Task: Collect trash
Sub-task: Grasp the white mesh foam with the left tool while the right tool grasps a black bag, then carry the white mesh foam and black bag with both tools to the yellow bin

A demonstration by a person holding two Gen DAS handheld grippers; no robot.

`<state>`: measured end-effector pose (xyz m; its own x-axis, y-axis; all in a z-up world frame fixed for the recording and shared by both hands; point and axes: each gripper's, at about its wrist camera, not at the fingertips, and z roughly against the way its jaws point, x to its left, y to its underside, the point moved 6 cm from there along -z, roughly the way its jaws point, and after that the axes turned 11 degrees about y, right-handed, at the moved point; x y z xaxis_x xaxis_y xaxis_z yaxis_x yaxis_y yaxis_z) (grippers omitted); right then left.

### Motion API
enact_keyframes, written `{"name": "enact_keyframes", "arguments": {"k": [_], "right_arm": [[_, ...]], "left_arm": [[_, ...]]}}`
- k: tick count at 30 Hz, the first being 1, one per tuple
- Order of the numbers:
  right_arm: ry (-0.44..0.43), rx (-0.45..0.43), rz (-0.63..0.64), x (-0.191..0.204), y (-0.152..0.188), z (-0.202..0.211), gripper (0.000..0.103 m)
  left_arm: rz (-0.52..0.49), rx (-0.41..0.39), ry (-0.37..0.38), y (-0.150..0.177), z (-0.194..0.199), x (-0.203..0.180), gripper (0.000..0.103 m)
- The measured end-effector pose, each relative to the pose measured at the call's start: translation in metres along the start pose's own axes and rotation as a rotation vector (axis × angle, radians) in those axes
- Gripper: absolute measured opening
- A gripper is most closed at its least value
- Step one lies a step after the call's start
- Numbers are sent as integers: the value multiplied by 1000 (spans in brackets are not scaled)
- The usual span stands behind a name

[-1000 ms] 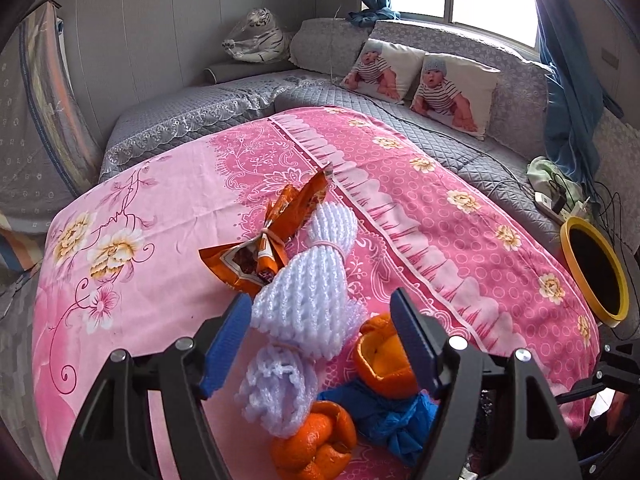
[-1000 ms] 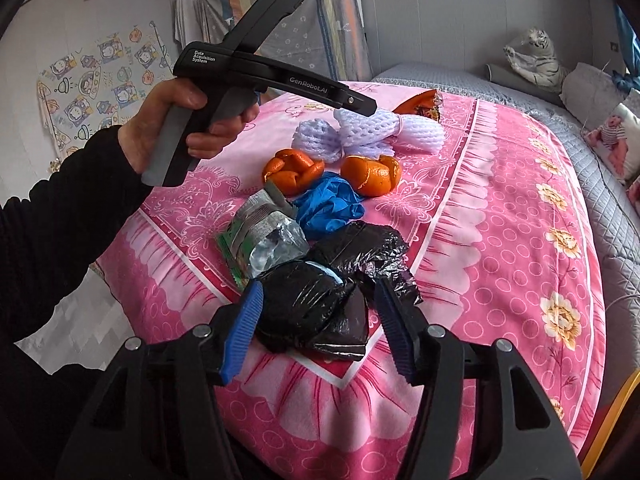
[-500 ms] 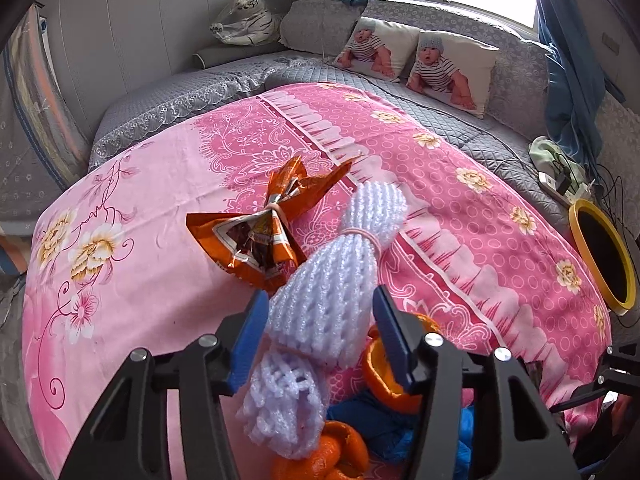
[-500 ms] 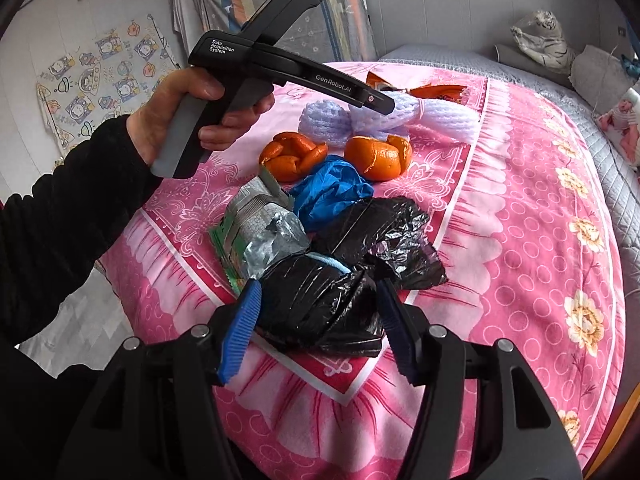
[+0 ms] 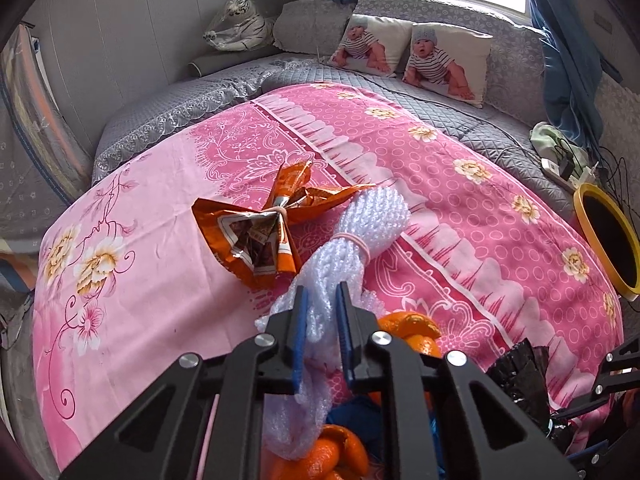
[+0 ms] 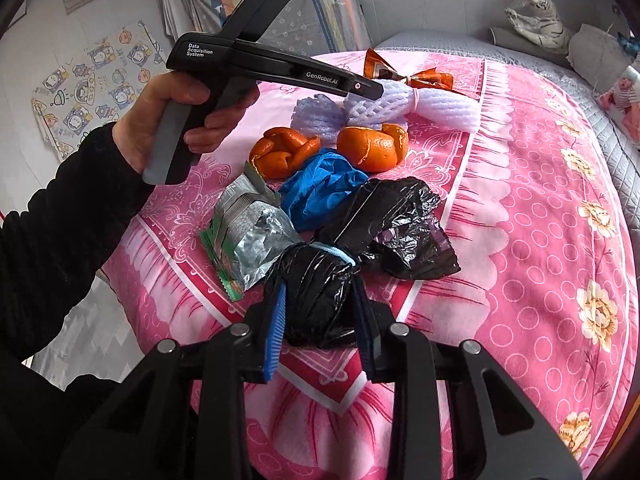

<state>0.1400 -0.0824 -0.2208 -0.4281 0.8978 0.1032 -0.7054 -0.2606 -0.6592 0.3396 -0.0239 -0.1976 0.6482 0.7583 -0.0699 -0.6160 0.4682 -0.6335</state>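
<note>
Now my left gripper (image 5: 322, 336) jaws clamp the foam net (image 5: 352, 248); right gripper (image 6: 320, 328) jaws grip the tied black bag (image 6: 320, 292). Bin (image 5: 608, 236) contents not visible.

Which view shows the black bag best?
The right wrist view: the black bag sits centered, its tied neck and loose end in full sight, pinched by the right gripper. The left wrist view catches only a crumpled corner.

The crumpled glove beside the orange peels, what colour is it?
Bright blue; the glove shows best in the right wrist view.
</note>
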Motion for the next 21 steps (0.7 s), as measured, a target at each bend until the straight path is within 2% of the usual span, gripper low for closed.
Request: {"name": "enact_keyframes", "arguments": {"k": [12, 21], "right_arm": [[-7, -75, -46, -8, -7, 28, 27], [-4, -135, -89, -18, -15, 52, 27]], "left_arm": [[79, -124, 1, -10, 52, 18, 12], [131, -197, -17, -2, 94, 29, 12]]}}
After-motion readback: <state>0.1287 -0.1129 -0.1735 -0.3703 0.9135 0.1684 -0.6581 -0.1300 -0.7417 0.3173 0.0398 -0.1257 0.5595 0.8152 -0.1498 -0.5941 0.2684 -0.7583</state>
